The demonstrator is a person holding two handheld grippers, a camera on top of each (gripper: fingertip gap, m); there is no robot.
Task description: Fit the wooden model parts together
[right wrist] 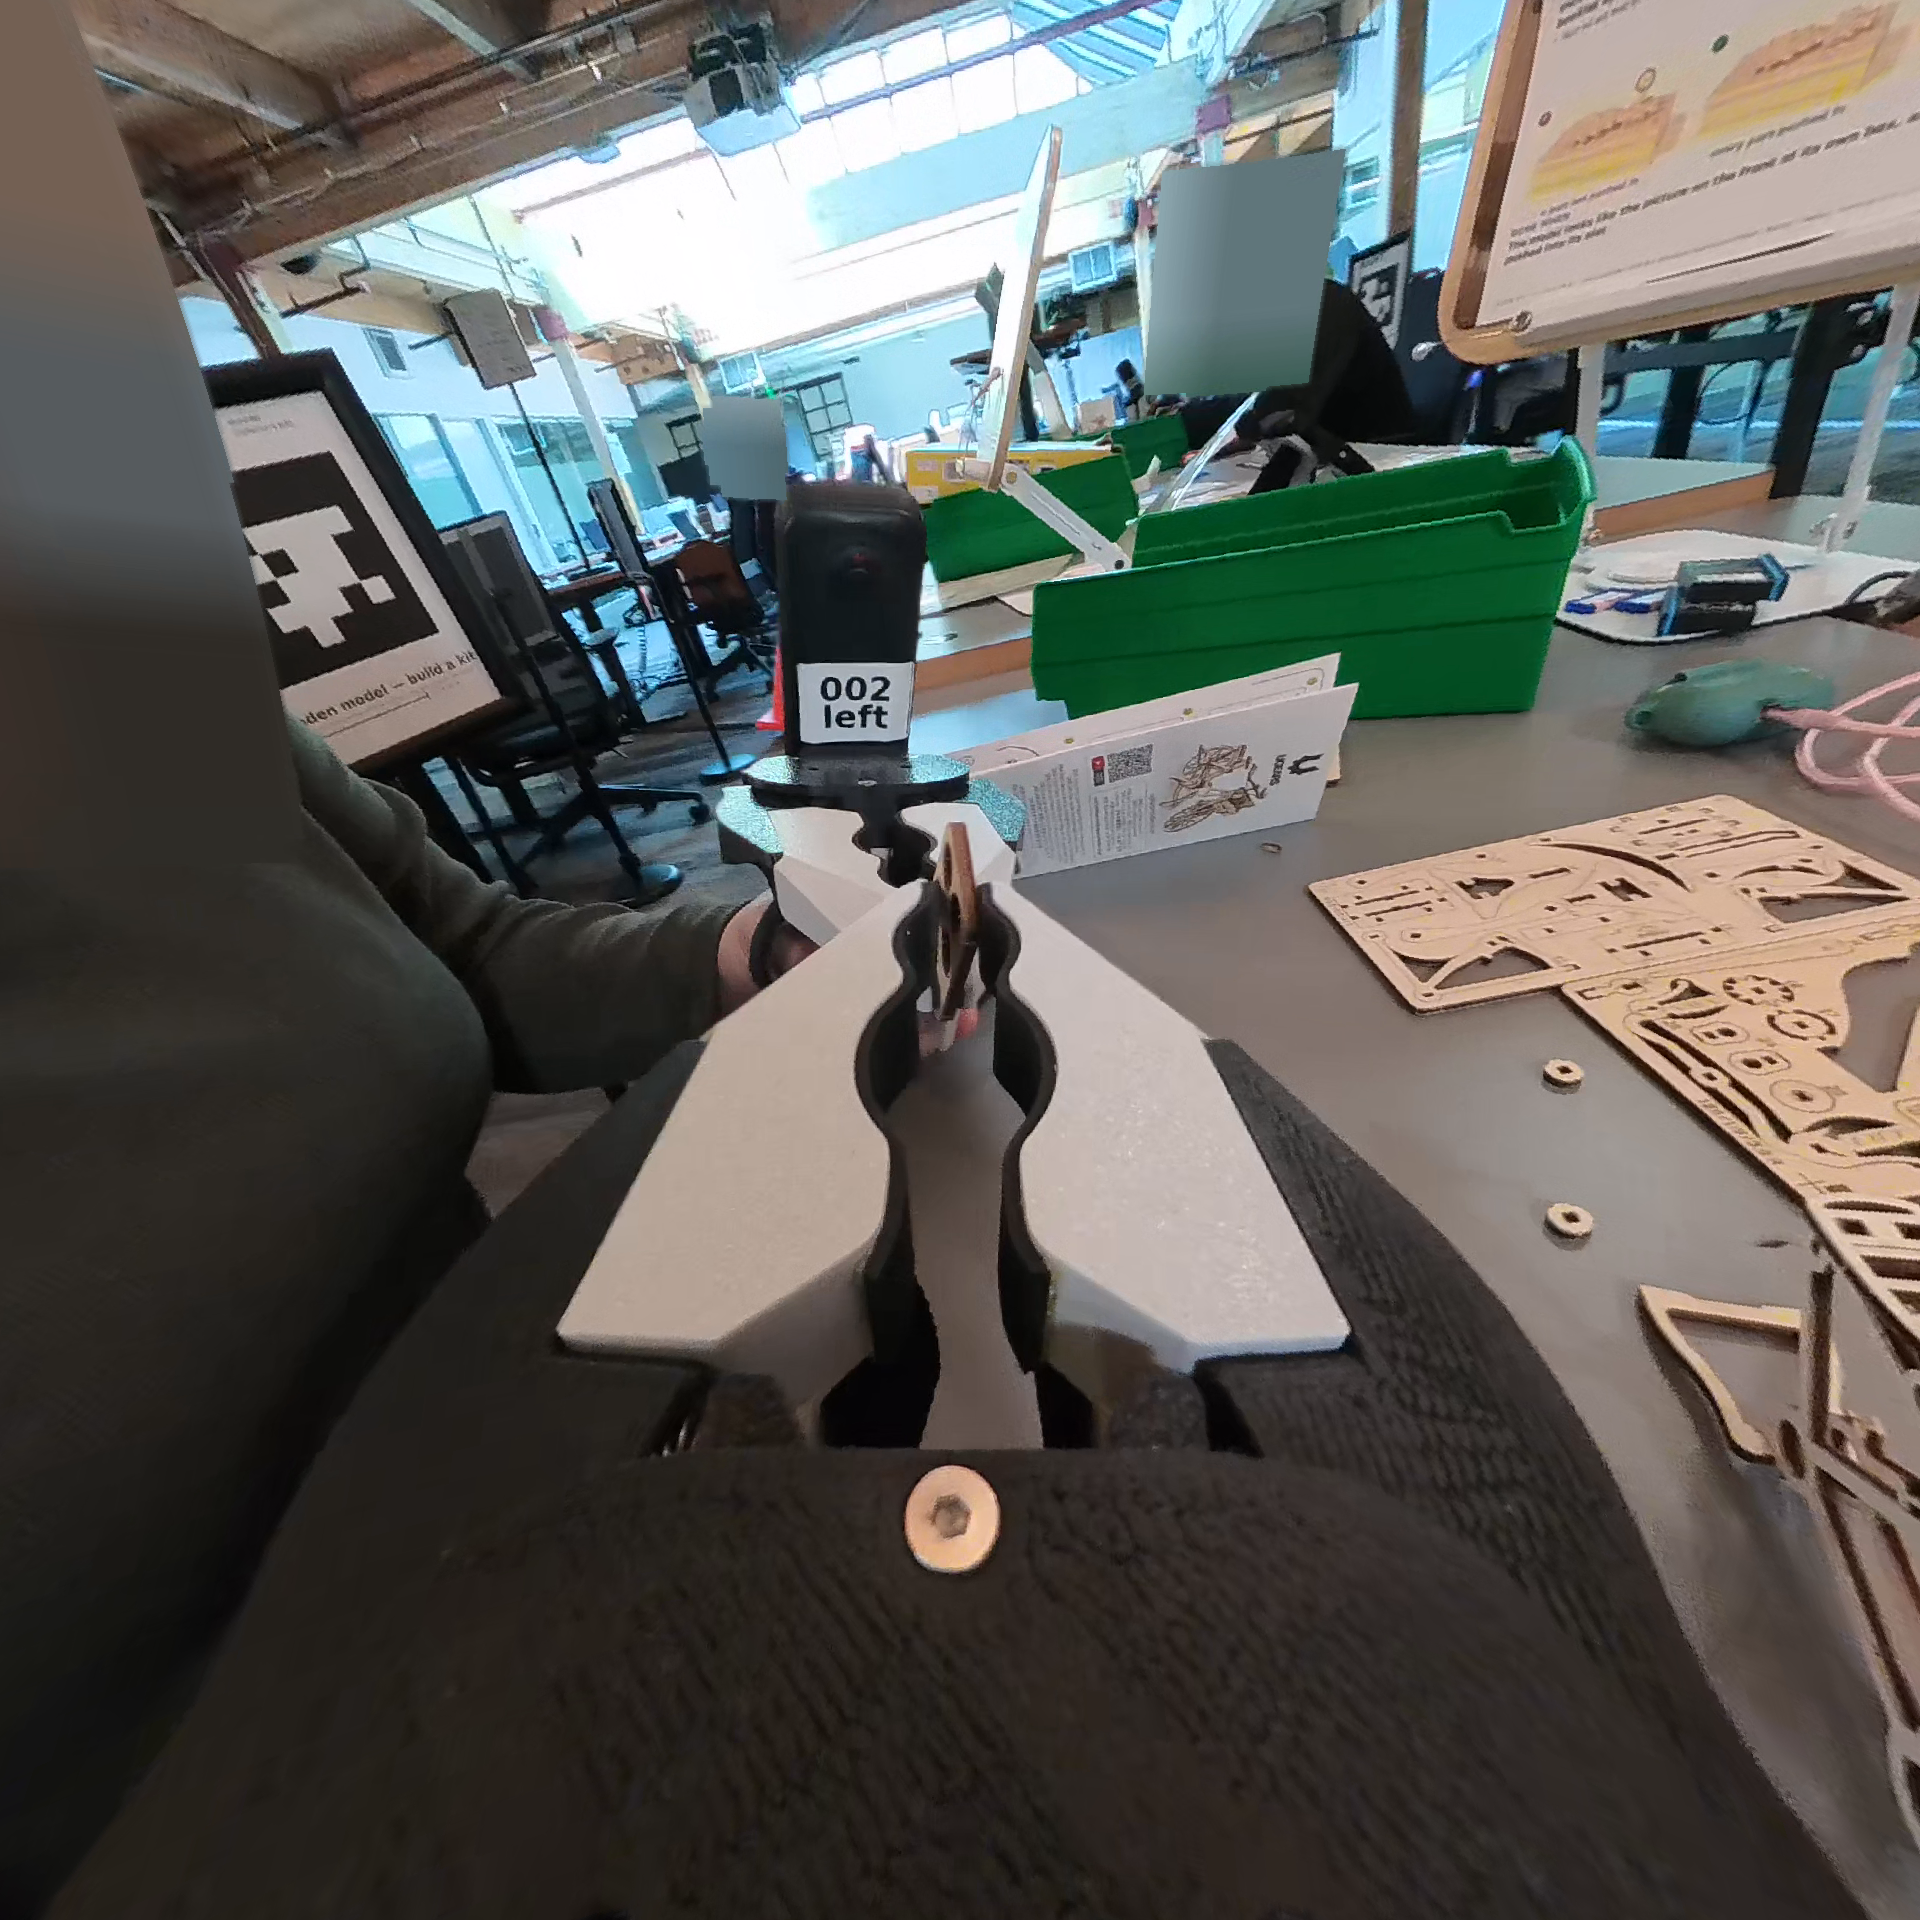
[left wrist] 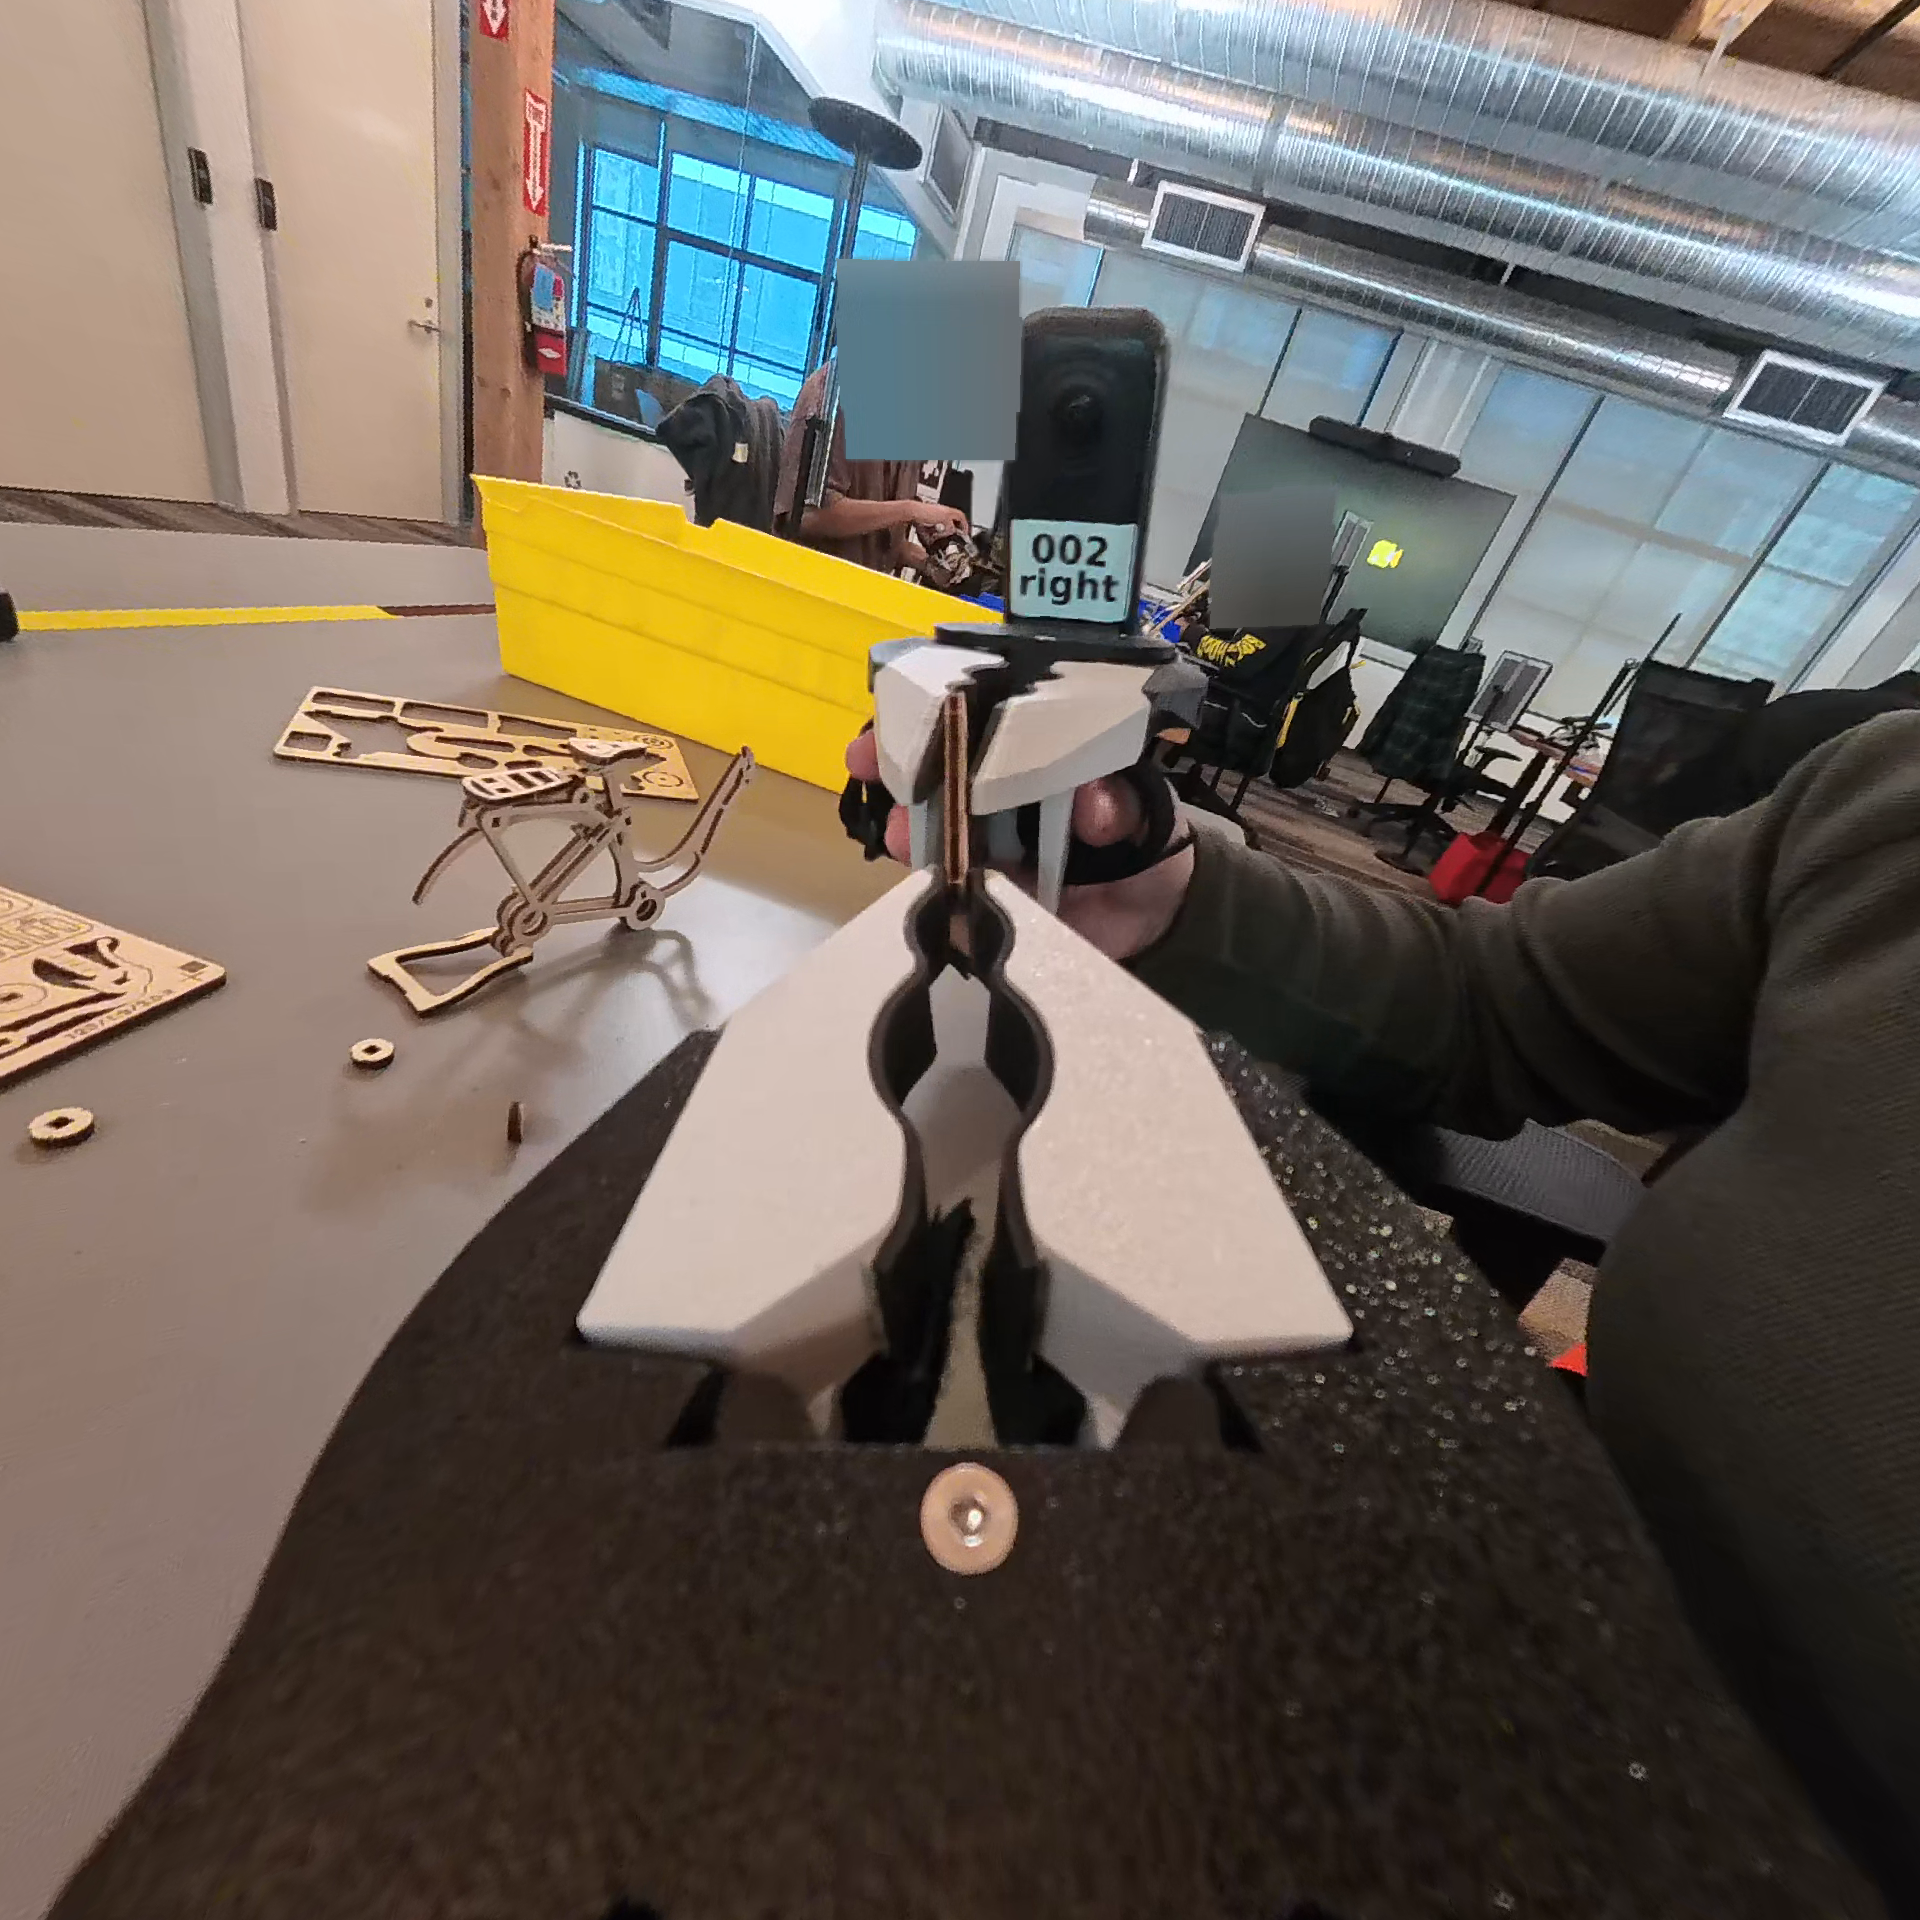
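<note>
My two grippers face each other tip to tip above the table's near edge. In the left wrist view the right gripper is shut on a thin flat wooden piece, seen edge-on and upright. The piece's lower end runs into the tips of my left gripper, which look shut on it too. In the right wrist view the same piece shows as a small disc with holes, pinched in the right gripper, with the left gripper right behind it. A half-built wooden model stands on the table to the left.
Laser-cut wooden sheets lie flat on the grey table with small loose washers. A yellow bin, a green bin and a folded booklet stand farther back. People work at other tables behind. Both grippers' tips are close together, under 4 cm apart.
</note>
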